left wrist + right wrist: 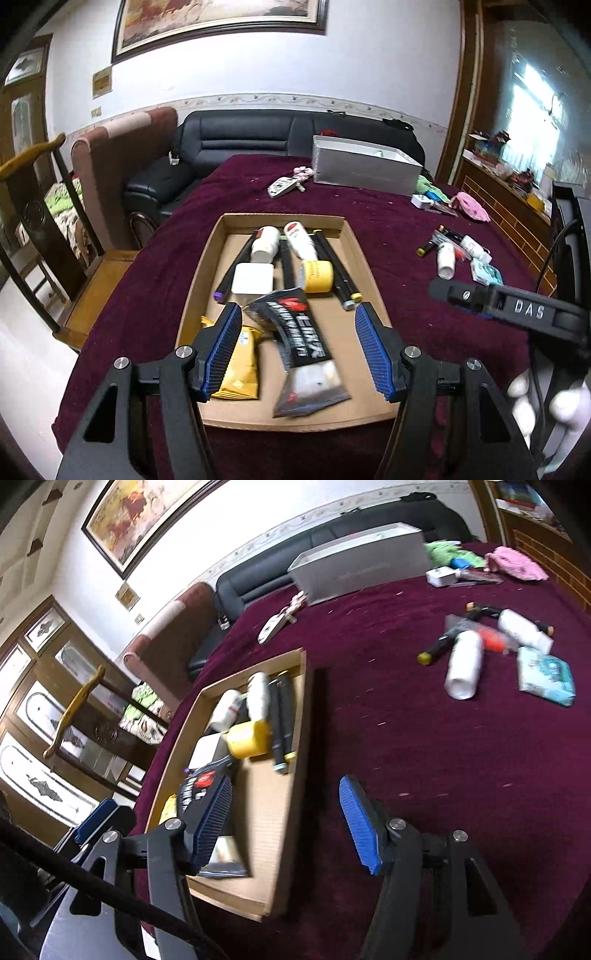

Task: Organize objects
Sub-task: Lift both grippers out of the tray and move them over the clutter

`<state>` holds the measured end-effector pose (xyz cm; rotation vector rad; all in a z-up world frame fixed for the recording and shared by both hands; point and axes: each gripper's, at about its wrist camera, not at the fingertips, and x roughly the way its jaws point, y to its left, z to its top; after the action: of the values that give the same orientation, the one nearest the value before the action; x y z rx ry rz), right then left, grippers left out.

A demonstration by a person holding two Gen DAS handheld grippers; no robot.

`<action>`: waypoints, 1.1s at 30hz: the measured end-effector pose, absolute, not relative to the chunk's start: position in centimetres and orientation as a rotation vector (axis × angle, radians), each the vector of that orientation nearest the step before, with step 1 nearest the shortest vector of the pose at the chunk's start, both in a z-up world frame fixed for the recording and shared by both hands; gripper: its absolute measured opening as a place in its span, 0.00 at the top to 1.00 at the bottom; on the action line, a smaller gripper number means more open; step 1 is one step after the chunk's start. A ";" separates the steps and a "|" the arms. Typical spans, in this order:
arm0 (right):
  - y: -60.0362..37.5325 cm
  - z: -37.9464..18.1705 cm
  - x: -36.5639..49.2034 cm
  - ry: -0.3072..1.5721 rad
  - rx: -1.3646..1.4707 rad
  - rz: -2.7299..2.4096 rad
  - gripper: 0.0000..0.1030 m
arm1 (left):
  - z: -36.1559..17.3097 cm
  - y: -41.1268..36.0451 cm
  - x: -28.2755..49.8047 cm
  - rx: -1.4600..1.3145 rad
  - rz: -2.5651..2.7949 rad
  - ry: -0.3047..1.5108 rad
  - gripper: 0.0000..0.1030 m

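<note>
Where the cardboard tray (354, 254) sits on the maroon-covered table (406, 229), near its front edge, it holds two white bottles (265, 243), a white square box (253, 277), a yellow jar (317, 276), several black marker pens (341, 269), a black sachet (299, 332) and a yellow packet (242, 373). The bottles and pens lie toward the tray's far wall; the sachet and packet lie toward its near wall.

Left hand-held gripper (298, 347): jaws parted about halfway, nothing clamped; the sachet lies in the tray below the gap. Right hand-held gripper (286, 823): jaws likewise parted, nothing held, positioned over the tray's right wall and the bare cloth beside it.

Toward the table's right edge, well apart from the tray, lies a loose cluster: a white bottle (464, 664), a second white container (522, 627), a teal tissue pack (546, 675) and dark pens (441, 646). A grey box (364, 170) stands at the far edge, a pink cloth (474, 206) near the far right corner.
</note>
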<state>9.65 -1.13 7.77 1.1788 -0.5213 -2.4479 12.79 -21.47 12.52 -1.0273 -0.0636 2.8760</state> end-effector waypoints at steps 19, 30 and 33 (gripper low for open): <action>14.3 19.2 11.5 -0.388 0.964 -2.805 0.34 | 20.8 -12.0 14.3 -0.796 2.754 0.125 0.44; 18.8 32.5 11.9 -0.085 0.810 -3.042 0.25 | 39.7 -13.6 13.8 -0.444 2.769 0.126 0.36; 19.3 35.4 11.5 -0.001 0.791 -3.089 0.24 | 43.1 -13.1 13.3 -0.398 2.792 0.163 0.36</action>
<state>11.52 19.26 35.40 0.7914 -0.0013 -3.0887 13.31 -13.11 43.06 -0.3981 0.1626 2.7915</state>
